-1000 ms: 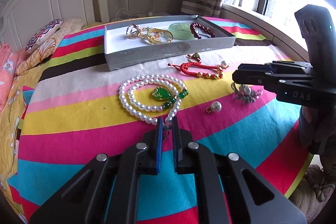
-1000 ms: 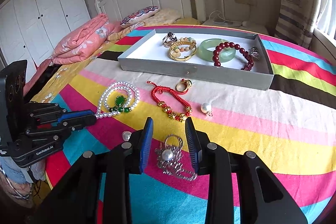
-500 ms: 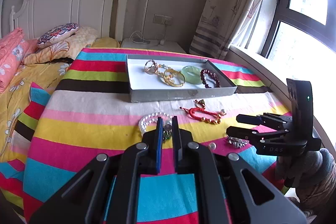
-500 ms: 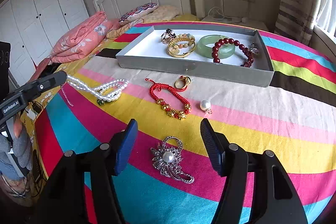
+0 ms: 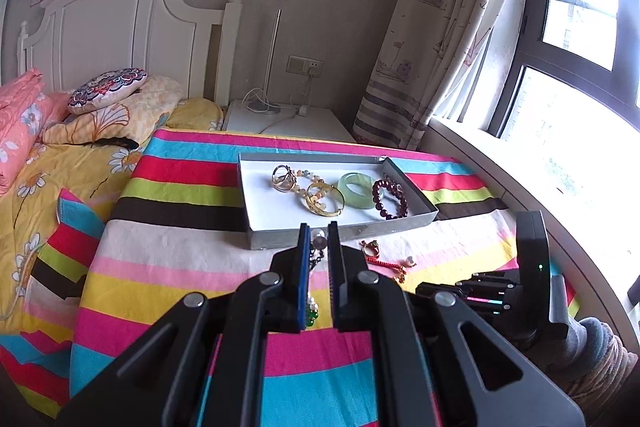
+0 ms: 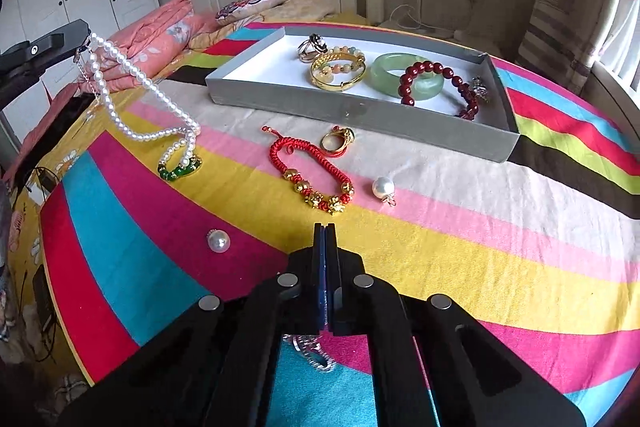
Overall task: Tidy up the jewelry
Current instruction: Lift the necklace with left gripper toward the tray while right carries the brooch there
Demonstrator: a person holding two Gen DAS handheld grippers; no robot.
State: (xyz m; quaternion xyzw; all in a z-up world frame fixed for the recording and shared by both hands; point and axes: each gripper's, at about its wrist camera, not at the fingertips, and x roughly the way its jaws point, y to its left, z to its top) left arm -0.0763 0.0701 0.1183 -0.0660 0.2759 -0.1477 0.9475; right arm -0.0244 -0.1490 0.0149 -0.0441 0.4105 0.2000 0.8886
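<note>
Two grippers work over a bed spread with a striped cloth (image 6: 480, 267). On it, in the upper middle of the right wrist view, sits a grey tray (image 6: 360, 111) that already holds rings, bangles and a dark red bead bracelet.

The left gripper (image 5: 318, 227) is clenched on the pearl necklace (image 6: 105, 95). In the right wrist view the strand hangs from its tip at the upper left, running down and to the right. The green pendant end looks to rest on the yellow stripe. In the left wrist view the tray lies straight ahead, just beyond the jaws, so this hand is the nearer one to it. The bare white floor at the tray's left end looks like the free spot.

The tray's near wall stands in the way. I judge the dangling tail must clear it or the beads will catch on the rim.

On the cloth in front of the tray lie a red cord bracelet (image 6: 320, 201), a gold ring (image 6: 336, 143), a pearl drop (image 6: 382, 187) and, apart at lower left, a loose pearl (image 6: 218, 241).

The right gripper (image 6: 325, 227) has its jaws pressed together low over the cloth. A silver brooch (image 6: 310, 349) peeks out beneath them; whether it is pinched I cannot tell.
</note>
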